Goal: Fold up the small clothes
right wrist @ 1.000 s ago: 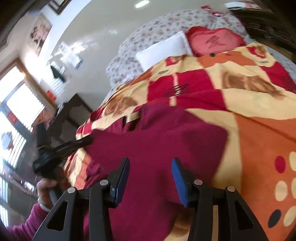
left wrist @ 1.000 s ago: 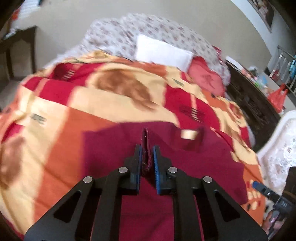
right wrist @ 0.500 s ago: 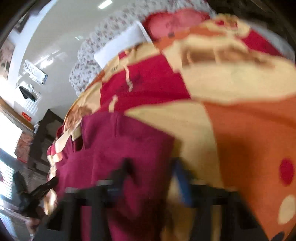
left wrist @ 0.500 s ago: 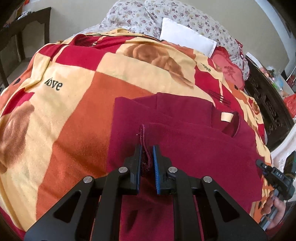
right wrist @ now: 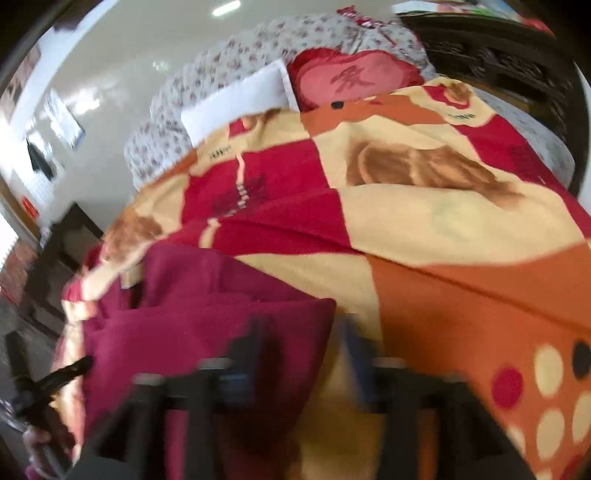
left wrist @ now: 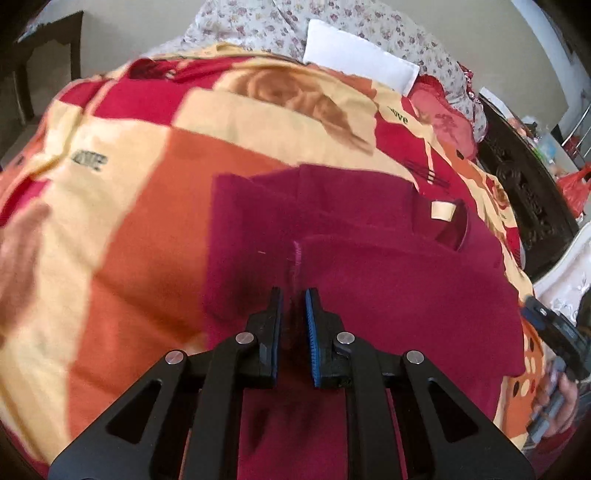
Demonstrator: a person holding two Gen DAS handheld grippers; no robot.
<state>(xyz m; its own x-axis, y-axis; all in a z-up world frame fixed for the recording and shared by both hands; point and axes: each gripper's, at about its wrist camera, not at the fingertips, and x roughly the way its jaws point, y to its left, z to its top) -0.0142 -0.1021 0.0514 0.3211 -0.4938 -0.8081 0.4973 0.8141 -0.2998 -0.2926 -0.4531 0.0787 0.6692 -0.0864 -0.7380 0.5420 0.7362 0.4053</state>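
A dark red shirt [left wrist: 388, 288] lies on the patterned blanket [left wrist: 155, 206], its collar and cream label [left wrist: 443, 211] toward the far right. My left gripper [left wrist: 293, 306] is shut on a raised fold of the shirt's edge [left wrist: 296, 258]. In the right wrist view the shirt [right wrist: 207, 325] lies at the lower left, with one corner near my right gripper [right wrist: 301, 354]. That gripper is blurred, its jaws stand apart and nothing is between them. The right gripper's body also shows at the left wrist view's right edge [left wrist: 554, 328].
A white pillow [left wrist: 360, 68], a red heart cushion [right wrist: 351, 79] and a floral quilt [left wrist: 258, 22] lie at the bed's head. Dark carved furniture [left wrist: 524, 192] stands right of the bed. A dark table [left wrist: 48, 48] stands at the far left.
My left gripper has carried the pinched fold over the shirt toward the collar and still holds it. My right gripper has swung fast along the shirt's right edge, open throughout.
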